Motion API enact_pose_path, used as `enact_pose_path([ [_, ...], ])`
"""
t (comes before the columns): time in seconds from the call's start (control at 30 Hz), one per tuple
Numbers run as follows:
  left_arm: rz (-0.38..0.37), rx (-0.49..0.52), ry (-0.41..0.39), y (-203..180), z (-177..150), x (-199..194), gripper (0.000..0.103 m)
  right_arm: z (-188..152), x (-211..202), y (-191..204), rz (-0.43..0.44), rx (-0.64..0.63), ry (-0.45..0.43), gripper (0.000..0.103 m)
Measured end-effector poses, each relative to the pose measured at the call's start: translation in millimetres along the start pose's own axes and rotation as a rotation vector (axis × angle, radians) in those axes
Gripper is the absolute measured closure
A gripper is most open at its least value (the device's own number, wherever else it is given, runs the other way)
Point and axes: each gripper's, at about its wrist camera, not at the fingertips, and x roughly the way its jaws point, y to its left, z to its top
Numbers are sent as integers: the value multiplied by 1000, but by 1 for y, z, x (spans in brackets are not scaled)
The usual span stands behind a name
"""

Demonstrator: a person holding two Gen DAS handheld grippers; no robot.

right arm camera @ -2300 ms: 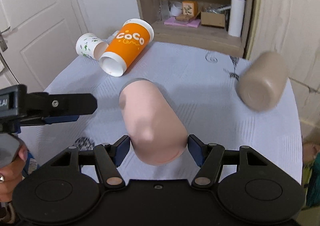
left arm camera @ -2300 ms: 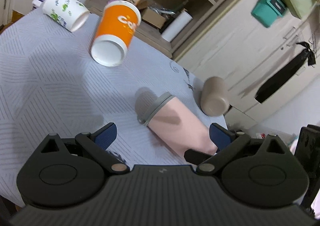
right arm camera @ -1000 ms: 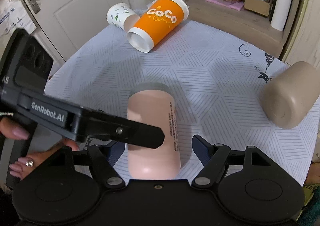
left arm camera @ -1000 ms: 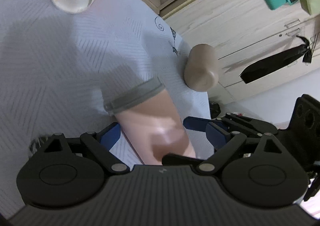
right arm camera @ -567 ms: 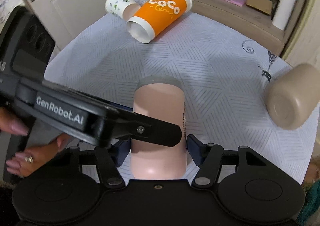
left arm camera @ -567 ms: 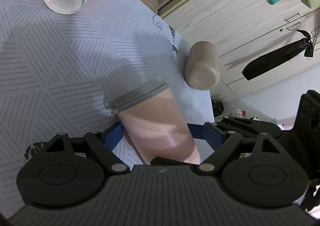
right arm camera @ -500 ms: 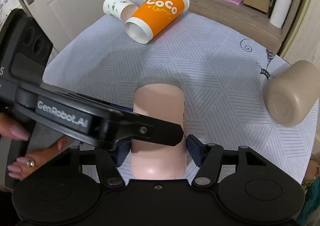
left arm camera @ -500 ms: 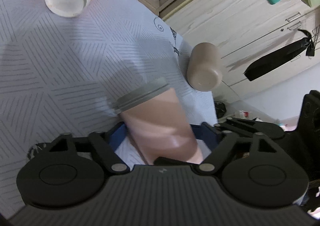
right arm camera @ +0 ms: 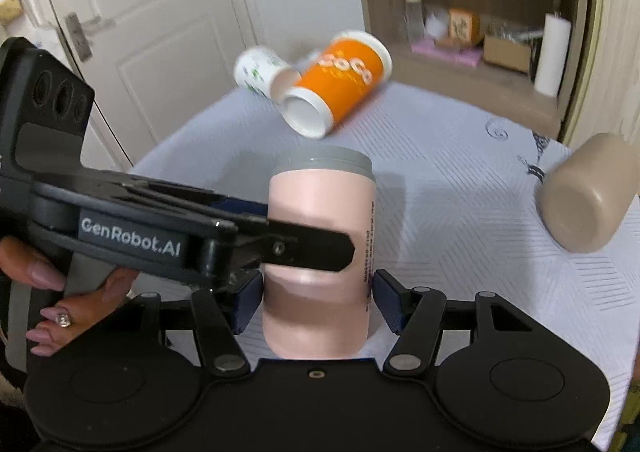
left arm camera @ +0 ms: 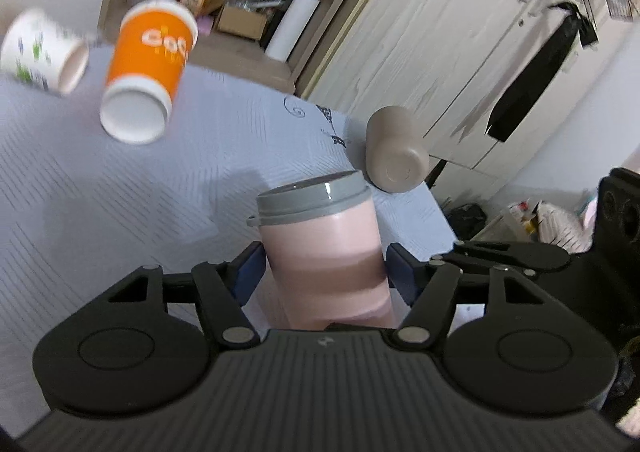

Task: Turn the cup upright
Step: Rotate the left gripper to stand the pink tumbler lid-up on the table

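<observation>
Pink cup sits between both claws, grey lid on the far end, base end hidden behind the claw housings in both views. Can't tell if the base touches the worktop. Both views are motion-blurred.

Left claw: blue pads pressed to both sides of the pink cup, holding it. In the right wrist view it comes in from the left, one black finger crossing the front of the cup and covering part of the body; printed text down the cup's side is too small to read.

Right claw: narrow, pads tight against the cup's lower body on both sides, gripping it too. In the left wrist view only its black linkage shows at the right edge.

Count: four cups. One pink, one orange paper cup on its side with its white base end toward the cameras, one white printed paper cup on its side just beside the orange one, touching or nearly so, and one beige cup on its side near the worktop's right edge.

Open cloth between the pink cup and the paper cups, and between it and the beige cup. Shelf unit stands behind the far edge, door at left.
</observation>
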Motion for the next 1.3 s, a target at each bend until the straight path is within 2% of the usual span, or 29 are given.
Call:
enact_pose_path([
  [0.07,37,65,-23,-7,-1,-6,38,-7,-4,3,11,38,-50,38],
  [0.13,42,106,-34,-10,0,-10,40,-13,-10,10,33,49,-102,44],
  [0.27,58,163,-42,-17,2,-14,40,-21,-13,21,-9,31,-178,44],
  [0.47,72,187,-49,-19,4,-10,41,-25,-12,22,-5,14,-215,44],
  [0.8,72,314,-59,-32,21,10,41,-28,-7,20,-128,-64,-303,43],
  [0.93,60,375,-95,-35,29,16,41,-25,-3,16,-179,-86,-351,43],
  [1.13,85,452,-106,-38,36,31,41,-21,10,9,-237,-97,-412,41],
  [1.3,74,442,-79,-32,41,45,41,-22,22,2,-256,-72,-416,41],
])
